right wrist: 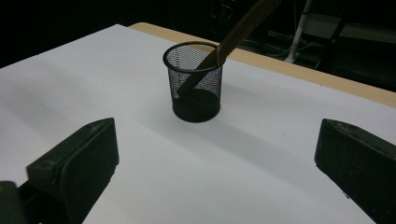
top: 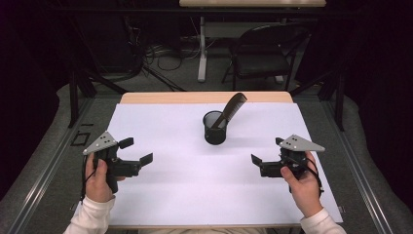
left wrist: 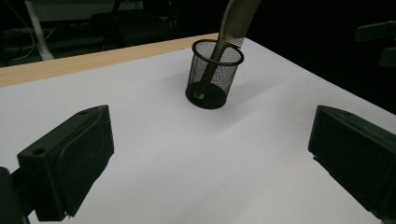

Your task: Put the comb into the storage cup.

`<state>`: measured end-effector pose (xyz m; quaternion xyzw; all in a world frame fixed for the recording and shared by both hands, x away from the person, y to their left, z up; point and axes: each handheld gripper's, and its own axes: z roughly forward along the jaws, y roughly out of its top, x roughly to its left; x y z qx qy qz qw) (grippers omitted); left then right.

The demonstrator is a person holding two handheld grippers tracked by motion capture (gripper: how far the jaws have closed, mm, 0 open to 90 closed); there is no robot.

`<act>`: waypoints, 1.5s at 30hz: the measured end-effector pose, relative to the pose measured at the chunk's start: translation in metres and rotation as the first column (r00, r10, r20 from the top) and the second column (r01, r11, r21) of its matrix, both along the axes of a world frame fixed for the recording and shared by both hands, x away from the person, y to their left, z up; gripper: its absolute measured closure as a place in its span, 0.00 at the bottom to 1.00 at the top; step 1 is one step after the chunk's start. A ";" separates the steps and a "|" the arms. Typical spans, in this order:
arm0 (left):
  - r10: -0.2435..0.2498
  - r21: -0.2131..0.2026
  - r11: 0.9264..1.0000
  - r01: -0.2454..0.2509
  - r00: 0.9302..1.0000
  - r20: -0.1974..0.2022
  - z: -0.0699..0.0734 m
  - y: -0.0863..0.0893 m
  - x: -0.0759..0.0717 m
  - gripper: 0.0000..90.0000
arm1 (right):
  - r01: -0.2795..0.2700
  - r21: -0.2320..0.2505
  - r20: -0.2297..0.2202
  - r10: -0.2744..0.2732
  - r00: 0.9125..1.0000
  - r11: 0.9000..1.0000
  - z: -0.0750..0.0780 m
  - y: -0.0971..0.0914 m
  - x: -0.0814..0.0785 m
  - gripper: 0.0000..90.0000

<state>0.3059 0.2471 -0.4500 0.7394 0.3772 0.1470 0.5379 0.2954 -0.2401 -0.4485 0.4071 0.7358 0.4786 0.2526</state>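
1. A black mesh cup (top: 215,127) stands upright on the white table (top: 195,185), toward its far side and about midway between left and right
2. A brown comb (top: 231,110) sits in the cup handle down, its toothed end sticking up above the rim and leaning to the right in the high view
3. The left gripper (top: 138,151) is held low over the near left part of the table by the person's left hand (top: 99,181); its jaws are spread wide with nothing between them
4. The right gripper (top: 267,154) is held the same way at the near right by the right hand (top: 303,187); its jaws are also wide apart and empty
5. Both grippers are well apart from the cup, their jaws turned inward and toward it
6. In the left gripper view the cup (left wrist: 214,74) and comb (left wrist: 230,30) lie ahead between the two black jaws
7. In the right gripper view the cup (right wrist: 194,82) stands ahead on bare white table with the comb (right wrist: 227,44) leaning out up and to the right
8. A dark folding chair (top: 263,51) stands on the floor beyond the table
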 end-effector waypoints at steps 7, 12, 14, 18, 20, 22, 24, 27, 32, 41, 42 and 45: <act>0.016 0.018 1.000 -0.016 1.000 0.011 -0.013 0.009 -0.011 0.01 | 0.024 0.008 -0.001 -0.024 1.000 1.000 -0.013 -0.005 -0.010 0.00; 0.017 0.009 1.000 -0.017 1.000 0.011 -0.023 0.013 -0.019 0.01 | 0.030 0.016 -0.013 -0.030 0.999 0.999 -0.022 -0.009 -0.013 0.00; 0.019 0.012 1.000 -0.019 1.000 0.013 -0.028 0.014 -0.021 0.01 | 0.041 0.000 -0.009 -0.041 0.999 0.999 -0.025 -0.010 -0.015 0.00; 0.019 0.014 1.000 -0.019 1.000 0.014 -0.035 0.016 -0.026 0.01 | 0.051 0.000 -0.004 -0.051 0.999 0.999 -0.032 -0.011 -0.018 0.00; 0.025 0.011 1.000 -0.026 1.000 0.017 -0.037 0.018 -0.028 0.01 | 0.054 -0.001 -0.003 -0.054 0.999 0.999 -0.036 -0.012 -0.020 0.00; 0.029 0.006 1.000 -0.029 0.999 0.019 -0.040 0.020 -0.030 0.01 | 0.057 0.006 -0.014 -0.057 0.998 0.998 -0.039 -0.012 -0.021 0.00; 0.032 0.001 0.999 -0.032 0.999 0.023 -0.042 0.022 -0.031 0.01 | 0.059 0.018 -0.012 -0.059 0.998 0.998 -0.043 -0.013 -0.022 0.00; 0.039 -0.003 0.999 -0.039 0.999 0.027 -0.044 0.026 -0.032 0.01 | 0.060 0.025 -0.013 -0.060 0.998 0.998 -0.048 -0.014 -0.023 0.00; 0.054 -0.018 0.998 -0.054 0.998 0.027 -0.049 0.032 -0.032 0.01 | 0.060 0.024 -0.012 -0.060 0.998 0.998 -0.057 -0.016 -0.024 0.00; 0.062 -0.023 0.998 -0.062 0.998 0.024 -0.060 0.036 -0.028 0.01 | 0.053 0.031 -0.027 -0.052 0.998 0.998 -0.071 -0.016 -0.023 0.00; 0.061 -0.021 0.998 -0.060 0.998 0.023 -0.061 0.036 -0.027 0.01 | 0.050 0.032 -0.023 -0.049 0.999 0.998 -0.073 -0.015 -0.022 0.00; 0.063 -0.007 0.998 -0.063 0.998 0.022 -0.064 0.036 -0.026 0.01 | 0.044 0.019 -0.030 -0.044 0.999 0.999 -0.077 -0.015 -0.022 0.00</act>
